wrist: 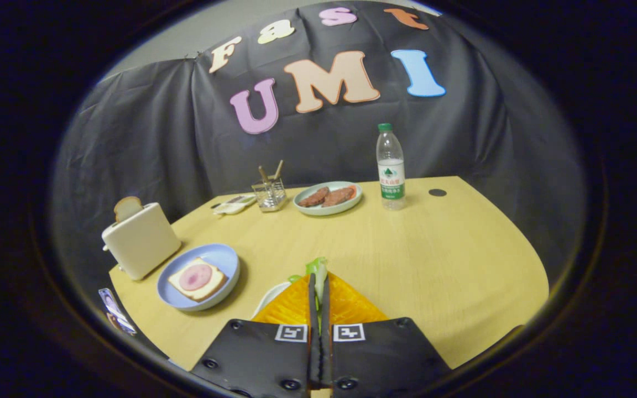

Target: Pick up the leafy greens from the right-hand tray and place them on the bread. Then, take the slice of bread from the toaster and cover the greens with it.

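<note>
Gripper view, and the gripper (318, 287) has its orange fingers (288, 307) pressed together on the pale green leafy greens (317, 266), a tuft poking out past the tips. Just beneath, a white tray rim (269, 296) peeks out. Further on toward the toaster side, the light blue round plate (222, 257) carries the slice of bread (197, 279) topped with pink ham. Beyond it, the cream toaster (141, 240) holds the second slice (127, 208). The risk: a thin pinch on limp leaves could let them slip out mid-carry.
</note>
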